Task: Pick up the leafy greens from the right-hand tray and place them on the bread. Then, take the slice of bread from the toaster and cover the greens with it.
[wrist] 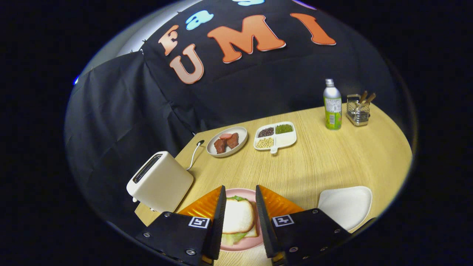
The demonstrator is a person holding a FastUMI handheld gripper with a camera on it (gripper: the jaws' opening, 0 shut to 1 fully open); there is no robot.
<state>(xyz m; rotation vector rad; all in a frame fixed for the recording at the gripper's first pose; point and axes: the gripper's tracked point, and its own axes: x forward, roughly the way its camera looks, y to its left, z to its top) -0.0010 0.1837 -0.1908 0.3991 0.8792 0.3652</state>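
Pale wood grain runs across the table [332,162], a smooth surface that carries everything in the booth. Between the two fingers of the gripper [239,201] sits a round pink plate [242,246], and on it a stacked sandwich: a soft white slice of bread [238,216] on top, crinkled leafy greens [232,238] poking out beneath it, and the corner of a lower slice [253,232] under those. The fingers stand parted on either side of the plate, one to each side of the top slice, and grip nothing; whether they touch the plate's rim cannot be told. Just left of the fingers stands one boxy cream toaster [160,181] with rounded corners and a dark slot on top; its white cord [194,155] trails off toward the table's edge. Just right of the fingers lies one white tray [345,207] with rounded corners. Beyond the fingers rest a round pale dish [226,141] holding reddish-brown chunks and a white divided dish [275,136] with three fillings of beans: dark, green and yellowish. Farther back to the right stand one bottle [332,105] with a green label and a silver cap, and one wire holder [357,111] with brown sticks.
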